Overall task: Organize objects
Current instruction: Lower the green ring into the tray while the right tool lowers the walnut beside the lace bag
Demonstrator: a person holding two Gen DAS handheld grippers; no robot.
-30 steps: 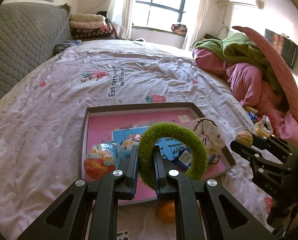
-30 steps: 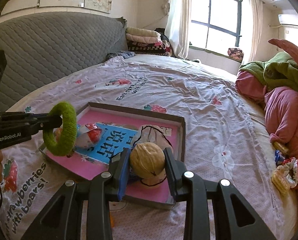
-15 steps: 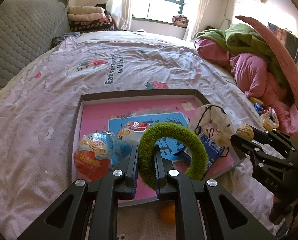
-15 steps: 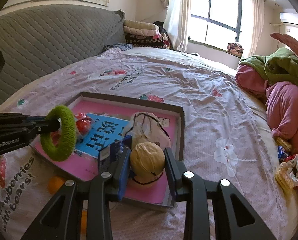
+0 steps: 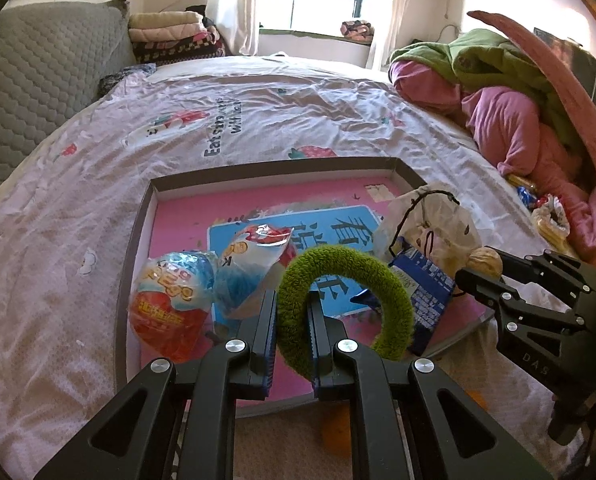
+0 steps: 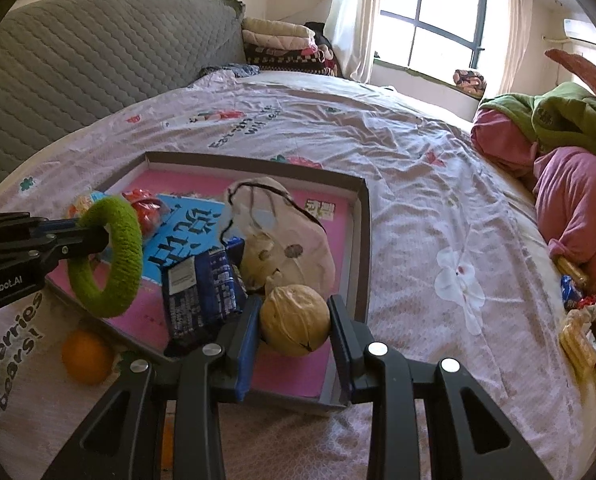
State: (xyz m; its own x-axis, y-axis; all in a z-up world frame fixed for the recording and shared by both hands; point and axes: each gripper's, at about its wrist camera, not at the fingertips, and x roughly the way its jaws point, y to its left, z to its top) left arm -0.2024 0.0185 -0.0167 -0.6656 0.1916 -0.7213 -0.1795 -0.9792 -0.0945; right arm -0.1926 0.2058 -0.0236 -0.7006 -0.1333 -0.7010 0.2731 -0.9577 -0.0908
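1. I aim the walnut (image 6: 295, 321) at bare pink floor near the tray (image 6: 360, 240) corner — clear of the blue packet (image 6: 204, 284) — and release low so it cannot roll.
2. Right gripper (image 6: 294, 322) pinches the walnut, tilted downward over the tray.
3. Left gripper (image 5: 292, 322), fingers pressed on the green ring (image 5: 344, 304), hangs above the tray's near edge — same tilt.

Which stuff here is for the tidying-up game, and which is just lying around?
For the tidying:
- green fuzzy ring, in the left tongs
- walnut, in the right tongs
- pink tray
- orange, beside the tray

Just lying around:
- folded blankets
- pink and green bedding pile
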